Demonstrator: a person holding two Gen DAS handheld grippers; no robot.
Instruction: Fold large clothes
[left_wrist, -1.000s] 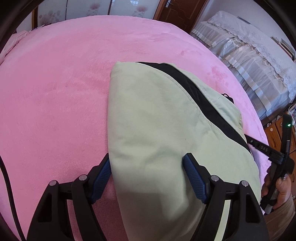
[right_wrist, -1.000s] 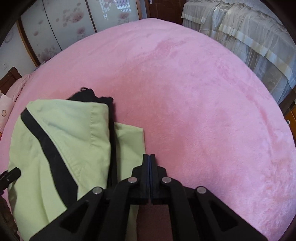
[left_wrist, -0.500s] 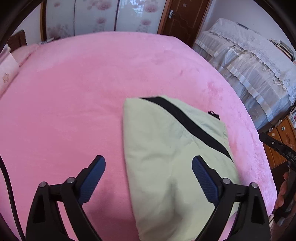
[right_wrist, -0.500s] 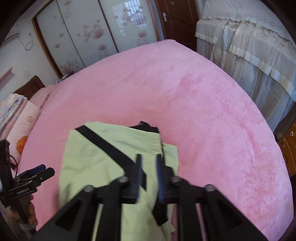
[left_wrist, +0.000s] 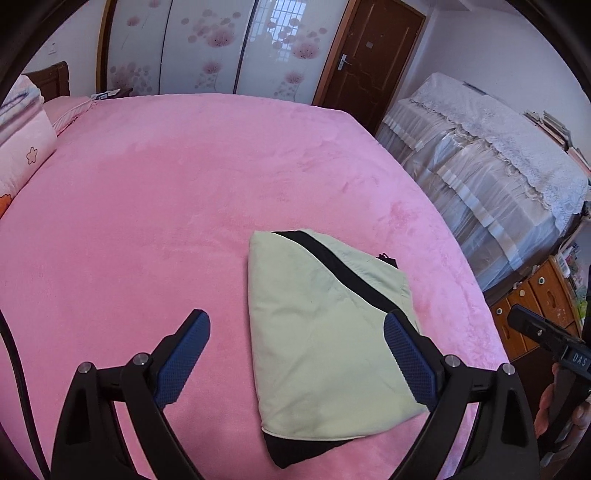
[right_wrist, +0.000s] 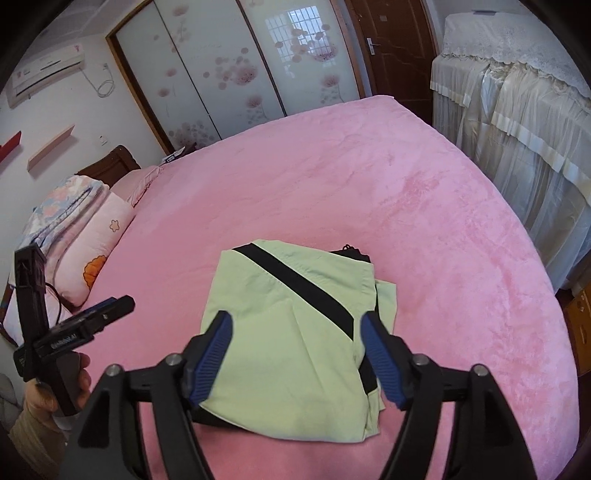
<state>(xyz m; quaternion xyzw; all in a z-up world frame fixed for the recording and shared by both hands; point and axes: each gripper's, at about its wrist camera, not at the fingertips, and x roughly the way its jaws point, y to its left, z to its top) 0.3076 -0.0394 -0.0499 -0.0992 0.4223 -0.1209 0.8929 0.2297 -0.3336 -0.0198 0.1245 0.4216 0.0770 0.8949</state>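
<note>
Pale-green cotton garment with a black diagonal stripe (left_wrist: 325, 332) lies folded into a compact wedge on the pink plush bedspread (left_wrist: 166, 221), near its close edge. I judge it soft, light and limp: the layers would slide apart if lifted by one corner, so I would take hold at the thick folded edges on both sides together. My left gripper (left_wrist: 297, 352) stands wide with nothing between its blue pads, clear above the cloth. My right gripper (right_wrist: 297, 356), shut a second ago, is opening and holds nothing. Compared with the earlier frames, both grippers have risen off the garment, which now looks smaller and shows more bedspread around it.
</note>
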